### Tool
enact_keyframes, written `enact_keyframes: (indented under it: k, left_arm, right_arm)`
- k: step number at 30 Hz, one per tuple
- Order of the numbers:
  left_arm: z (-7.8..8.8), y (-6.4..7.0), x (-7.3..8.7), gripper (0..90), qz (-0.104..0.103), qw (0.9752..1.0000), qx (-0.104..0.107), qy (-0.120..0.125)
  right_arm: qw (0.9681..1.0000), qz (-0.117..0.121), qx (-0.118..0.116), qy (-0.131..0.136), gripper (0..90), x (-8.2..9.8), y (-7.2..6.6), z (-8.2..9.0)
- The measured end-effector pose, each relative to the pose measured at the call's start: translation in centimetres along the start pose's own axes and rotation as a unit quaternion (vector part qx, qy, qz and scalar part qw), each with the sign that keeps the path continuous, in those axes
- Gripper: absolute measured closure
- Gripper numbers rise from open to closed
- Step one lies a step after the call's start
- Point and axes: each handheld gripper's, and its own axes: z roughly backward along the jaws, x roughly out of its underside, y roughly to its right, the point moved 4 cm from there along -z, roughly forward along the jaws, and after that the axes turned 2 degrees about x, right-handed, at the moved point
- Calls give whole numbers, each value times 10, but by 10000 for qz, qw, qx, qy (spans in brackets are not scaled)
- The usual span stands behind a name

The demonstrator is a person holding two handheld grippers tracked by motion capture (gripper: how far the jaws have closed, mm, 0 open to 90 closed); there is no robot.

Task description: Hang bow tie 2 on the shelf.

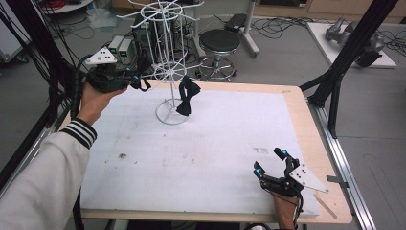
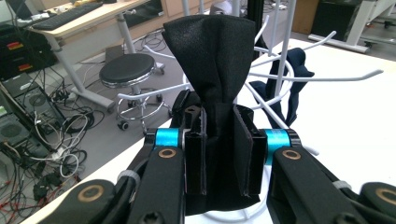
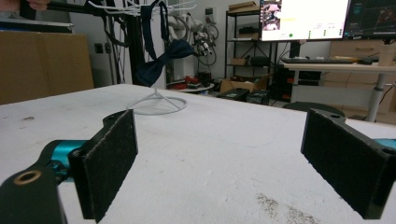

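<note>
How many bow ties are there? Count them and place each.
2. One dark bow tie hangs on the white wire rack; a black bow tie is clamped in the left claw beside the rack. Others may be hidden.

Pretty clearly a robotics lab, not anyone's home. Cables (image 1: 287,24) sprawl all over the grey floor, black aluminium framing (image 1: 349,52) boxes in the white-topped table (image 1: 201,158), there's a rolling stool (image 1: 219,45), and desks at the back carry monitors (image 3: 303,18) and a keyboard (image 2: 65,16).
</note>
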Motion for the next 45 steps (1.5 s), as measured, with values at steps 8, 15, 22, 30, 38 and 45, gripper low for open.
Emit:
enact_keyframes:
  k: [8,15,22,30,38,45]
  left_arm:
    - [-8,5,-2,758,18,10000,80,-10]
    - [-16,8,-1,758,1,9999,124,-69]
    - [-19,10,-2,755,9,9999,126,-98]
    - [-18,11,-3,723,-36,9998,96,-159]
    - [-15,11,-4,665,-5,10000,48,-41]
    - [-2,13,-6,491,-39,9998,10,183]
  right_arm:
    - [10000,-2,-3,2,102,0,0,0]
    - [10000,-3,-8,1,102,0,0,0]
    - [10000,-8,-8,-4,102,0,0,0]
    - [10000,0,-3,1,102,0,0,0]
    - [10000,6,0,3,102,0,0,0]
    - [10000,41,-26,-27,102,1,-1,0]
